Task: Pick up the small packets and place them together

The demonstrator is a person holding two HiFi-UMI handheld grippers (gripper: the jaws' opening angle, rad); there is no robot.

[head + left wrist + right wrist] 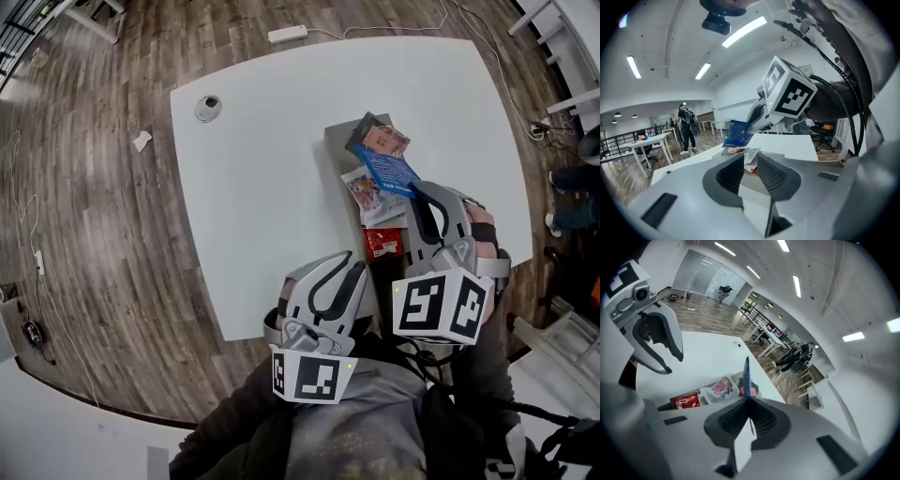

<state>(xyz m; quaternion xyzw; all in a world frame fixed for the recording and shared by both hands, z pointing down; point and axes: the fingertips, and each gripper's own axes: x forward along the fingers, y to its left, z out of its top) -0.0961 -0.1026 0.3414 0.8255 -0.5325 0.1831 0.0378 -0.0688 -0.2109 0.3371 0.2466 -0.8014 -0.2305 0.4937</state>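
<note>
your right tongs [418, 193] were closed on a flat blue foil packet [386, 171], pinching it by its near edge. in the right gripper view the packet [746, 376] stood edge-on straight out from the closed tips [749, 399], lifted off the things below it. your left tongs [351, 263] were open and held nothing; in the left gripper view the jaws stood apart [750, 161] with only empty air between them.

the blue foil packet hung over a flat grey rectangular base [336, 133] that lay on the white surface [253, 187]. beyond the tip of your right tongs, at the far end of that base, lay a dark crumpled packet [364, 127] with an orange-brown packet [386, 141] touching it. just left of your right tongs lay a white packet with a pink print [367, 192], partly under the blue one. a small red packet [382, 243] lay between your two tongs, just ahead of the left tongs' tips and beside the body of the right one.

from the left gripper view, your right tongs [749, 126] reached across in front, holding the blue packet [738, 133] up above the surface. from the right gripper view, the left tongs [674, 364] hung off to the left, well apart from the red packet [686, 401] and the white one [719, 387].
</note>
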